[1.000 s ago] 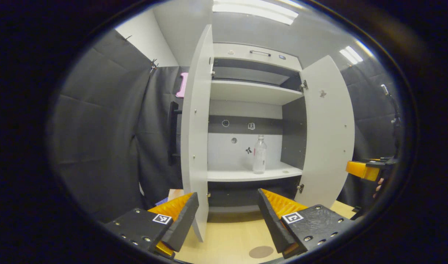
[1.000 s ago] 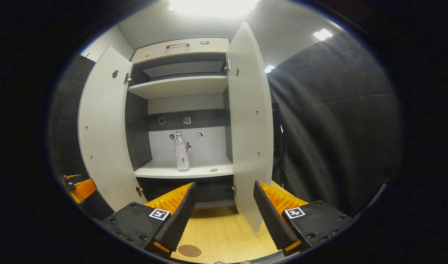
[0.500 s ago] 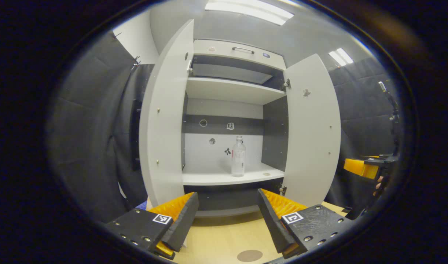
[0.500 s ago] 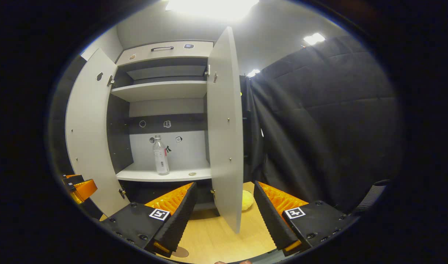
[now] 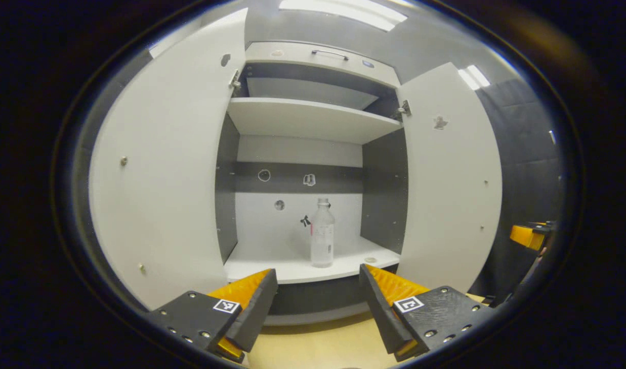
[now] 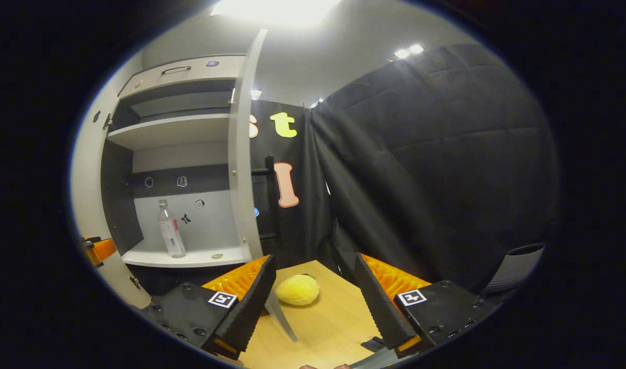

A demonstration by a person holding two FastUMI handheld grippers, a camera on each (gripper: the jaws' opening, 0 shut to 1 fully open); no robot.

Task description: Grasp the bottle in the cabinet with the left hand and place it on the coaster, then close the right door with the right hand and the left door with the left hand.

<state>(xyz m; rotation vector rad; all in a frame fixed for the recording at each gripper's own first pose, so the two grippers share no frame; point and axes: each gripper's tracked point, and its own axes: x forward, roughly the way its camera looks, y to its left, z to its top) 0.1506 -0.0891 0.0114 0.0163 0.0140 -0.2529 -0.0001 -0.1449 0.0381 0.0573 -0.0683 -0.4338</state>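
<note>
1. Over the past second the left tool (image 5: 318, 302) has drawn closer to the open cabinet (image 5: 313, 118), so the bottle (image 5: 322, 236) now stands larger and nearly dead ahead of it; the right tool (image 6: 313, 302) has swung away to the right, toward the black cloth wall and a yellow soft toy (image 6: 297, 289) on the tabletop (image 6: 318, 328).

2. Left tool: fingers spread wide, gripping nothing, well short of the bottle.

3. Right tool: fingers likewise spread and empty, hovering above the tabletop with the toy lying between them and farther off.

4. The clear bottle stands upright on the cabinet's lower shelf (image 5: 272, 261), toward its right half and close to the front edge; a small round object (image 5: 370, 260) lies on the shelf just to its right. The upper shelf (image 5: 303, 115) looks bare.

5. Both doors are wide open: the left door (image 5: 159, 179) fills the near left of the left gripper view, the right door (image 5: 449, 174) stands at the right.

6. Progress, by the look of it: nothing is finished. The bottle has yet to be grasped, carried to the coaster, and both doors shut.
</note>
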